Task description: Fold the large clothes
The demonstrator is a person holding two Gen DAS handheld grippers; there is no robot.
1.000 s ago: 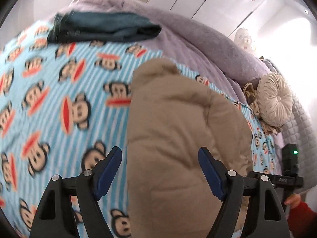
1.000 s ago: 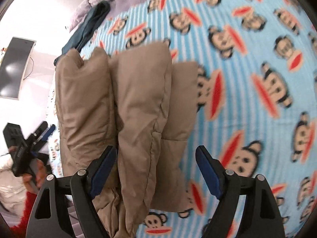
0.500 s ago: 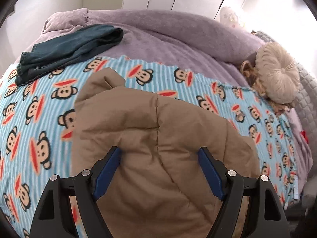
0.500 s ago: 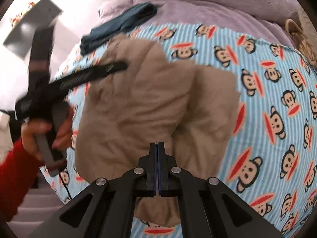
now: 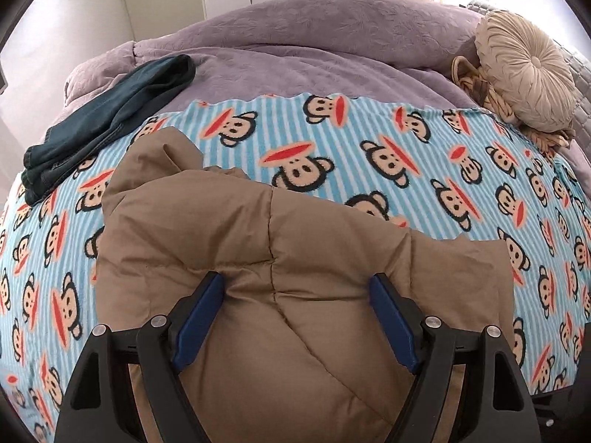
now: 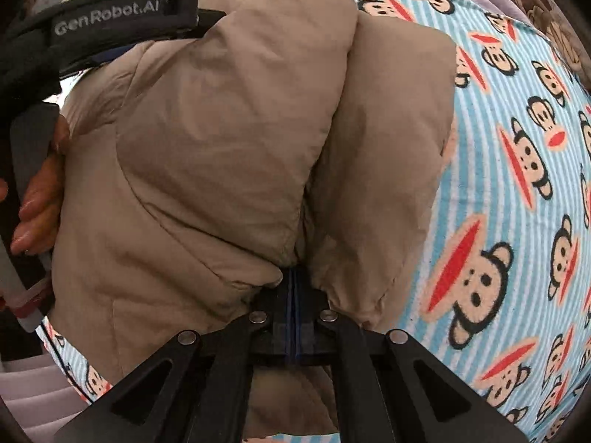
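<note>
The tan puffer jacket lies bunched & partly folded on the monkey-print blanket, near the front edge of the bed, w/ quilted panels puffed up and one corner peaked toward the far left. In the right wrist view the jacket shows as two padded lobes w/ a deep crease between them, running down to the right gripper.

Right gripper: fingers pressed fully together, blue pads touching; jacket fabric gathers right at the tips, so it looks pinched on a fold, tho the actual bite is hidden by the puffed cloth.

Left gripper: fingers spread wide, blue pads either side of a jacket bulge, pressing down into it, the left pad denting the fabric. Not clamped. Seen from the right wrist cam, the left gripper sits at the jacket's upper-left edge, w/ the person's left hand wrapped round its handle.

Blanket is blue-white striped, covers the near part of the bed. Beyond it a purple bedspread. Folded dark blue jeans lie at far left, across the blanket/bedspread border, well apart from the jacket. Round beige cushion at far right, by the headboard side.
</note>
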